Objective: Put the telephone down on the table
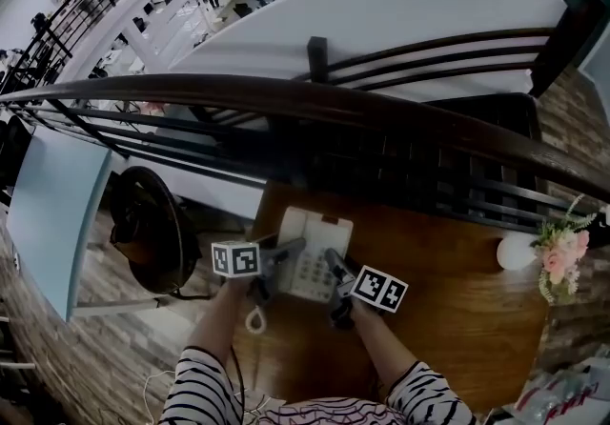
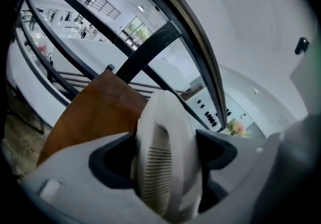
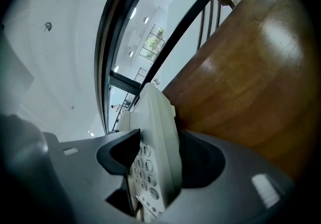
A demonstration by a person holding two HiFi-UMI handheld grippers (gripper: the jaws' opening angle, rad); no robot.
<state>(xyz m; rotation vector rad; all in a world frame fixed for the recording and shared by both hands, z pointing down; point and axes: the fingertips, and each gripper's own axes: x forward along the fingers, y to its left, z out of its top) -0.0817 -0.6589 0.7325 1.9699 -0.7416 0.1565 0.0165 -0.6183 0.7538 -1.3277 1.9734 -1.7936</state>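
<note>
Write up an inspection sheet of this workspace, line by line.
Surface: brown wooden table, glossy.
Job's things: white telephone, gripped at both sides; whether it rests on the table cannot be told.
Clutter: flowers and a white round thing at the table's right edge.
Grippers: left gripper shut on the handset side, right gripper shut on the keypad side.
Cables: white loop hanging below the left gripper.
Surroundings: dark railing behind the table; hall below.
</note>
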